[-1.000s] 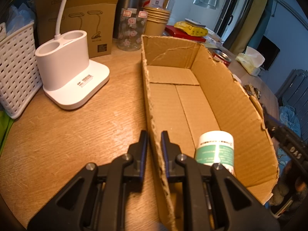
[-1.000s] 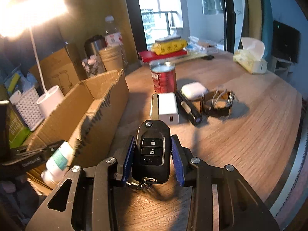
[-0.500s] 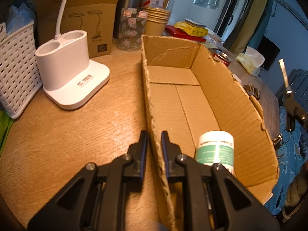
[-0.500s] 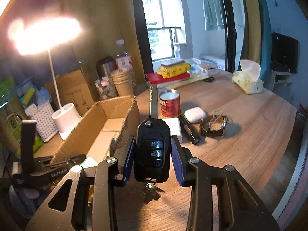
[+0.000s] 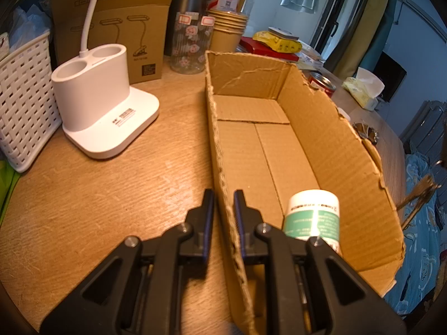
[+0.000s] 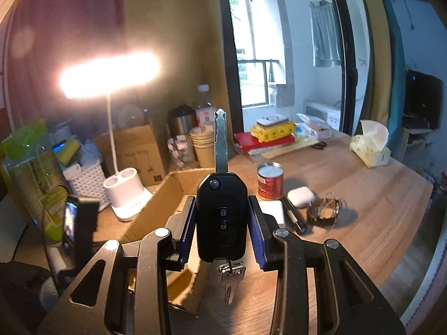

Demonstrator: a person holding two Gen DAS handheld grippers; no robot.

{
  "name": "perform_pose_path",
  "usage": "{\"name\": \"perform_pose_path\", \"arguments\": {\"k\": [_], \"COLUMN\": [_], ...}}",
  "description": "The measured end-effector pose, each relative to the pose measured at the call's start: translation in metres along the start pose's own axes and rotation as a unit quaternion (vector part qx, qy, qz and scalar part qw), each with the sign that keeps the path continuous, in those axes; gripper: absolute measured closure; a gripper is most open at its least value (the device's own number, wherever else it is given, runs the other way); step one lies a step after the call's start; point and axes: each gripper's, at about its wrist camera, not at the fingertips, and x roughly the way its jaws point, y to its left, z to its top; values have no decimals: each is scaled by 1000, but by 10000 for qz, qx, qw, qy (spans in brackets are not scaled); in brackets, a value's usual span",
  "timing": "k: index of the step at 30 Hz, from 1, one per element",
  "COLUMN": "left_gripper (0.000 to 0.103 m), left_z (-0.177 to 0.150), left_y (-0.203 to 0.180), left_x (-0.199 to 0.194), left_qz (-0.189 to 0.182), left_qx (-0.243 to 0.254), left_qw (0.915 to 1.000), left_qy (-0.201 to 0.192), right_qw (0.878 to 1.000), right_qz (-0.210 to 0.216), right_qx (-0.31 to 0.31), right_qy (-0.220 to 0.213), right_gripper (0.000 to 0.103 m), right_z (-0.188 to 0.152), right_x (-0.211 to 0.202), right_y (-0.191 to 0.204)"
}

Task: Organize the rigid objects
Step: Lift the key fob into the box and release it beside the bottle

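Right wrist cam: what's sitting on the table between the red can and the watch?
In the right wrist view, a white earbud case and a black stick-shaped item lie between the red can and the watch.

A lived-in home, by the look of it, likely a living or dining room. A long wooden table [image 6: 385, 209] carries everyday clutter: a lit desk lamp [image 6: 127, 195], a tissue box [image 6: 370, 150], stacked paper cups [image 6: 204, 145], a thermos [image 6: 181, 124]. Behind it a glass door [image 6: 259, 55] opens onto what seems a balcony, with laundry [image 6: 325, 36] hanging beyond and a dark television [image 6: 423, 99] at the far wall.
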Motion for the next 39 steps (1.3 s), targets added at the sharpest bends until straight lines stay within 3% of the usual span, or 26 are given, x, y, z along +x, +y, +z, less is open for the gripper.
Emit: {"name": "perform_pose_path", "arguments": {"k": [12,19,27,39], "left_gripper": [88,88,88,88], "left_z": [0,0,0,0], "left_y": [0,0,0,0], "left_x": [0,0,0,0], "left_qz": [1,0,-1,2], "left_qx": [0,0,1,-1], "left_qw": [10000,10000,10000,10000], "left_qy": [0,1,2,2], "right_qw": [9988,9977,9972,9957], "right_qz": [311,501,670,586], "right_qx": [-198,-313,-322,-256], "right_qy": [-336,-323,-21,677], "right_gripper": [65,65,65,65], "right_z": [18,17,2,-34], "right_x": [-22,-21,-2,32], "right_y": [27,45,56,50]}}
